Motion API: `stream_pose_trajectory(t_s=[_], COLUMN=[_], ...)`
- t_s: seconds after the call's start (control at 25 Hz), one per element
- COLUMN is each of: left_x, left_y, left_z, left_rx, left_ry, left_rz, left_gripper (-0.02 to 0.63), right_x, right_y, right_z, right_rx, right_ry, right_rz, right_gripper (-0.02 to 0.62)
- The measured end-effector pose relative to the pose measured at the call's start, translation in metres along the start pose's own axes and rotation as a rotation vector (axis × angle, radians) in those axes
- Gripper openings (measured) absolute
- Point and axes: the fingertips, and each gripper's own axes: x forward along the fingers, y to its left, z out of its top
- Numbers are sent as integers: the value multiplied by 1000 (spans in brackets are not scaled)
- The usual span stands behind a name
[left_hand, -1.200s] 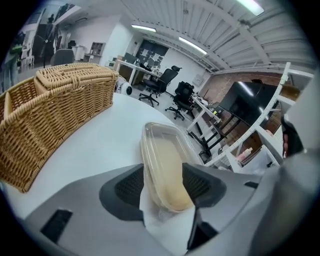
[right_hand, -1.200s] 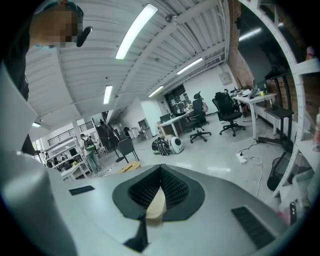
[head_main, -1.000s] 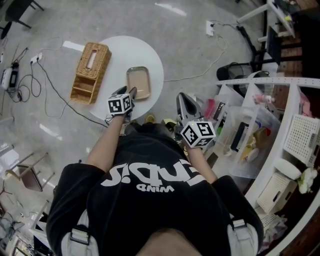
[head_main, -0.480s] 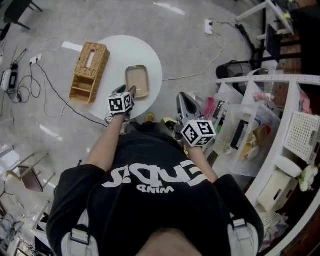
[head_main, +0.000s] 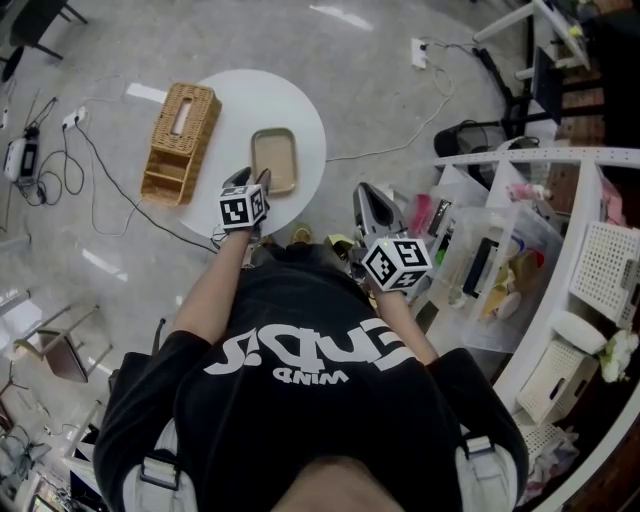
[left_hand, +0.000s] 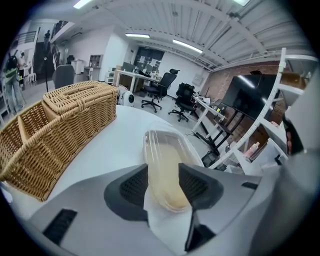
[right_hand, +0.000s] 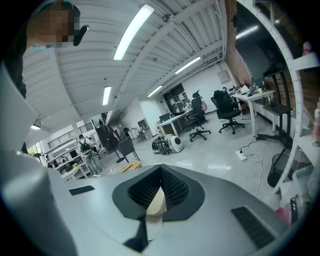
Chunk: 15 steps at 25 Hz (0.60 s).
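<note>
Shallow, glossy beige tray (left_hand: 164, 160) lies right of the basket (left_hand: 55, 125). Left gripper (left_hand: 162, 187), jaws narrowly apart, clamps its near rim; right gripper (right_hand: 159, 194) has its jaws pressed together.

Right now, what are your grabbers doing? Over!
Left gripper shut on tray, near end. Tray on white table. Right gripper shut, empty, off the table. Basket beside tray, apart.
</note>
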Motion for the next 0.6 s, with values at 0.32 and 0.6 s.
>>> stream_pose_trajectory(t_s=[0.32, 0.6], left_x=[-15, -36], left_y=[-1, -6], left_z=[10, 27], left_rx=[-11, -76], left_ry=[-46, -122], left_rz=[-2, -54], left_gripper=[167, 70], right_x=[-2, -4], right_y=[4, 13], right_z=[-2, -2], right_rx=[1, 1], right_ry=[-4, -15], right_rz=[7, 24], right_gripper=[-2, -2])
